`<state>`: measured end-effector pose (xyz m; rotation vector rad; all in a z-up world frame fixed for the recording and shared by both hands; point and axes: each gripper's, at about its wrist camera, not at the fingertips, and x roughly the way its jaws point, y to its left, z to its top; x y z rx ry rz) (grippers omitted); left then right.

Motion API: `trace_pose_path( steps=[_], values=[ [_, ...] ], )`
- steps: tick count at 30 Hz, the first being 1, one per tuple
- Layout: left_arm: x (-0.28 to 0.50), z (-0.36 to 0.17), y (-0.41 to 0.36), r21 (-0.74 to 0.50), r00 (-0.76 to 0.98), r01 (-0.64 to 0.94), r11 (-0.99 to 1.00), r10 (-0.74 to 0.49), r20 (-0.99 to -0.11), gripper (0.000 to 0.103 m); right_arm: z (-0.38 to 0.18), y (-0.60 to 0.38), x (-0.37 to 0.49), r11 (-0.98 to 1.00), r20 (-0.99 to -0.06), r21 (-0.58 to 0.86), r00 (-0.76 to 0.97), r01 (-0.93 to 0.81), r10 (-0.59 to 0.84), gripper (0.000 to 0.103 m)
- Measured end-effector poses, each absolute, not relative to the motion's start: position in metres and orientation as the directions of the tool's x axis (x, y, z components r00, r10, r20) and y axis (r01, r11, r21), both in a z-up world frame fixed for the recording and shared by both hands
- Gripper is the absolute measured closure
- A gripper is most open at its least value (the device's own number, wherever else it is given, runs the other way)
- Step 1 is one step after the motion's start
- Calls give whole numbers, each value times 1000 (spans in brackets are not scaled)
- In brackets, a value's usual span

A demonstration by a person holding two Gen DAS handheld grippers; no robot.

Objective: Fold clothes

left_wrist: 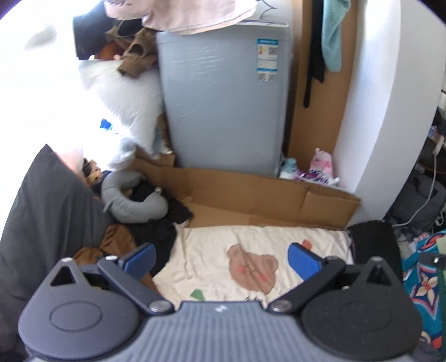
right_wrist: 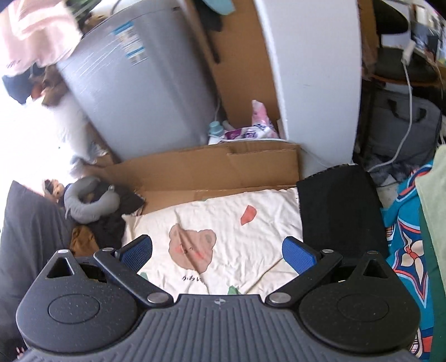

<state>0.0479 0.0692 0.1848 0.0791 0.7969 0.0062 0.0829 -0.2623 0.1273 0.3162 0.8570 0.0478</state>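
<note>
Through my left wrist camera, my left tongs (left_wrist: 223, 259) are spread wide and hold nothing. Below them lies one cream garment (left_wrist: 245, 250) with one bear print (left_wrist: 252, 268), spread flat in front of a cardboard sheet (left_wrist: 251, 195). One folded black cloth (left_wrist: 373, 241) touches its right edge. To the left I count one grey neck pillow (left_wrist: 131, 199) on a heap of dark clothes (left_wrist: 159, 222), with one brown garment (left_wrist: 117, 239) below it and one dark grey pillow (left_wrist: 47, 211) beside that. One grey washing machine (left_wrist: 223, 105) stands behind the cardboard, with a pink cloth (left_wrist: 189, 14) on top. Only this view shows the teal towel (left_wrist: 333, 36) hanging in full.

Through my right wrist camera, my right tongs (right_wrist: 217, 254) are also wide apart and empty, over the same cream garment (right_wrist: 237, 222). Here the black cloth (right_wrist: 340, 206) shows whole, and a red patch (right_wrist: 248, 215) on the garment is clear. This view alone shows the grey bag (right_wrist: 404, 131) with its white cable (right_wrist: 408, 92), and more of the blue patterned fabric (right_wrist: 404, 250).
</note>
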Motion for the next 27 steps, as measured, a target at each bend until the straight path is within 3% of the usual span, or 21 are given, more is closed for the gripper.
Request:
trace_pose_path(
  steps=[14,27],
  values=[
    [-4,140,75,-5,688,-48,999,30,-725,0,117,-199,38,973,-744,226,653,45,142,1],
    [-23,86,65,31,638,11,999,17,-769,0,89,-172,12,986,-753,164,645,-9,131,1]
  ],
)
